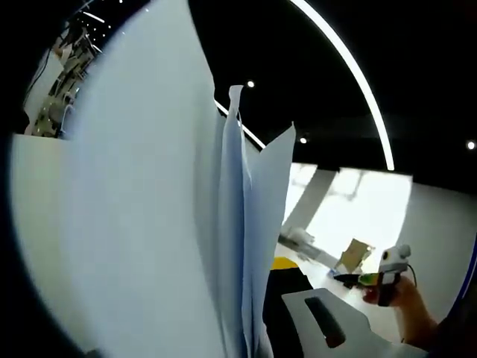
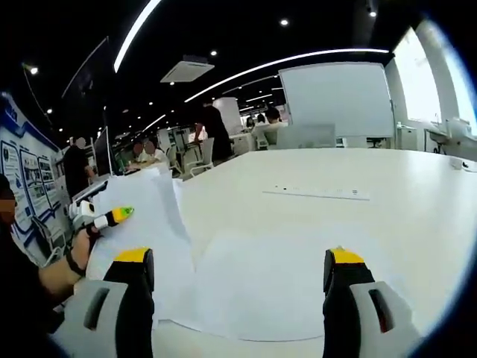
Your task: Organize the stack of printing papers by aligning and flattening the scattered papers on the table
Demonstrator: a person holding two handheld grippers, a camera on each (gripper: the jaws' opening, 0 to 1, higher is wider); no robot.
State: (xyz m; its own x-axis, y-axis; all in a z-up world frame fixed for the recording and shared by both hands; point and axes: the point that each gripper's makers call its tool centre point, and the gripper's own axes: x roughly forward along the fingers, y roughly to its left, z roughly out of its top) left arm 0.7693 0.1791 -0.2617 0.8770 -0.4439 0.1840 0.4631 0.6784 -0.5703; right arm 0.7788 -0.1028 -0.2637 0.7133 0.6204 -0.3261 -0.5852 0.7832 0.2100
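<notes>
This is a big open office, with a long white tabletop (image 2: 358, 224), a whiteboard (image 2: 339, 97), people sitting at desks (image 2: 149, 153) far back, posters on a wall (image 2: 22, 179), and long ceiling lights (image 2: 253, 68).

White papers (image 2: 253, 280) lie flat, some sheets (image 1: 149, 224) lifted upright, fanned.
</notes>
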